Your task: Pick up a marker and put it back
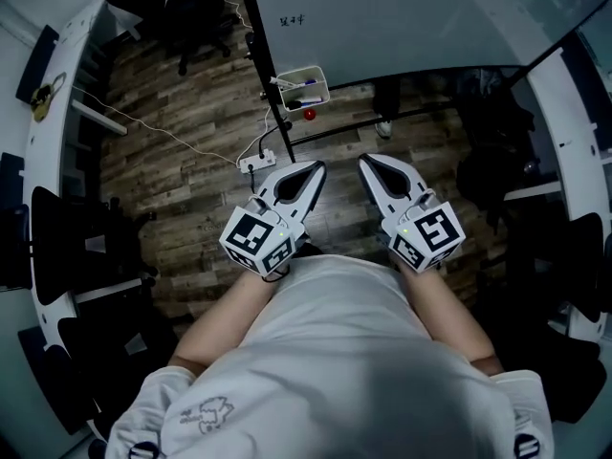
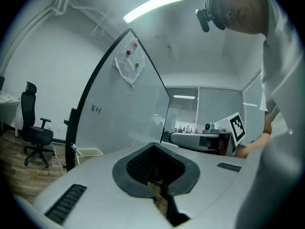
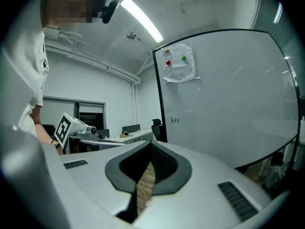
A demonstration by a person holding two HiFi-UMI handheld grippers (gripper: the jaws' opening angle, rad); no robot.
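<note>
Step in hand: pre-reach, nothing picked up yet. The person stands facing the whiteboard (image 1: 411,17) with both tools held low at the waist and pointing forward.

The left gripper (image 1: 310,171) has its jaws drawn together, with only a thin slit behind the tips and nothing between them. The left gripper view confirms this: the pads meet at the front and only floor shows through the slit. The right gripper (image 1: 367,163) is in the same state, jaws closed to a narrow slit and empty, with wood floor showing through in the right gripper view.

The task's thing is among the markers (image 1: 308,83), which sit in the white tray (image 1: 301,104) at the foot of the whiteboard frame. They are well ahead of both grippers and touch neither. The pens are too small to tell colours or caps for sure. A power strip (image 1: 258,163) lies on the floor between the tray and the left gripper.

Next move, as a judgement: step or lean in toward the tray, open one gripper, and line its jaws across a marker barrel before closing. The tray is crowded and low, so the approach probably has to come from above.
</note>
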